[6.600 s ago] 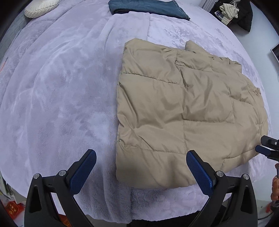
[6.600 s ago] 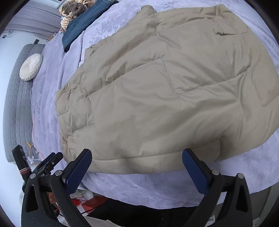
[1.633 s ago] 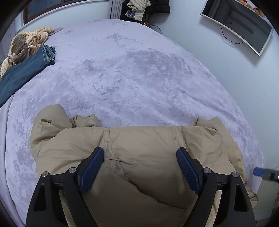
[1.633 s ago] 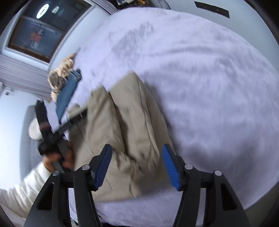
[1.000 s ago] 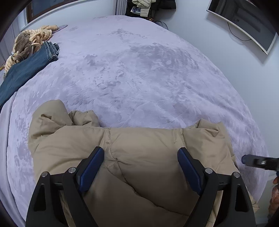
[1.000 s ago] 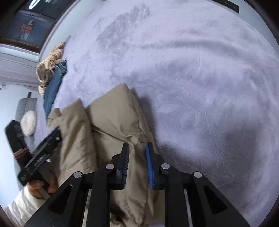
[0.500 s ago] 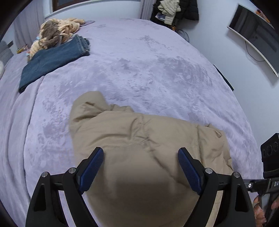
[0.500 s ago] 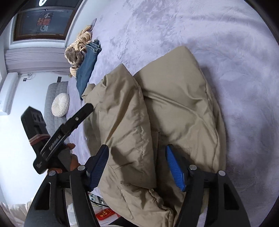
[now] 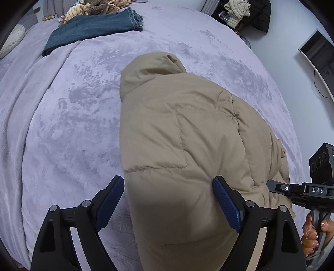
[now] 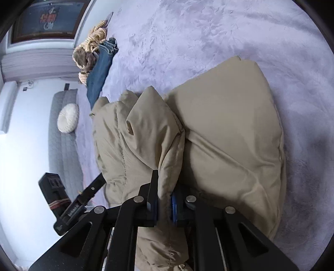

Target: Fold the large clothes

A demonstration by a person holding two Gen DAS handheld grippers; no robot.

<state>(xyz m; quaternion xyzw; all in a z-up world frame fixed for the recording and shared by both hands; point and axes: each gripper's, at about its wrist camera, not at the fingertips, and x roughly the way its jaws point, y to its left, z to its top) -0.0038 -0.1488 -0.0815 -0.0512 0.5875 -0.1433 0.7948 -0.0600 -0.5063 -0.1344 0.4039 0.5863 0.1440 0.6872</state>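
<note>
A tan puffer jacket (image 9: 187, 133) lies folded into a thick bundle on the lavender bed cover (image 9: 62, 125). My left gripper (image 9: 169, 200) is open, its blue pads on either side of the bundle's near end. My right gripper (image 10: 165, 200) is shut on a fold of the puffer jacket (image 10: 229, 133) at its near edge. The right gripper also shows in the left wrist view (image 9: 271, 185), at the jacket's right edge. The left gripper shows in the right wrist view (image 10: 98, 183), beside the jacket's left side.
Folded blue jeans (image 9: 94, 27) and a tan knit garment (image 9: 94, 6) lie at the far end of the bed. A round white cushion (image 10: 67, 121) sits on a grey sofa. Dark clothes (image 9: 246, 12) are piled beyond the bed, and a monitor (image 9: 319, 54) hangs on the right wall.
My right gripper has closed on a fold of the jacket; it was open half a second ago. My left gripper has shifted left along the bundle, still open.
</note>
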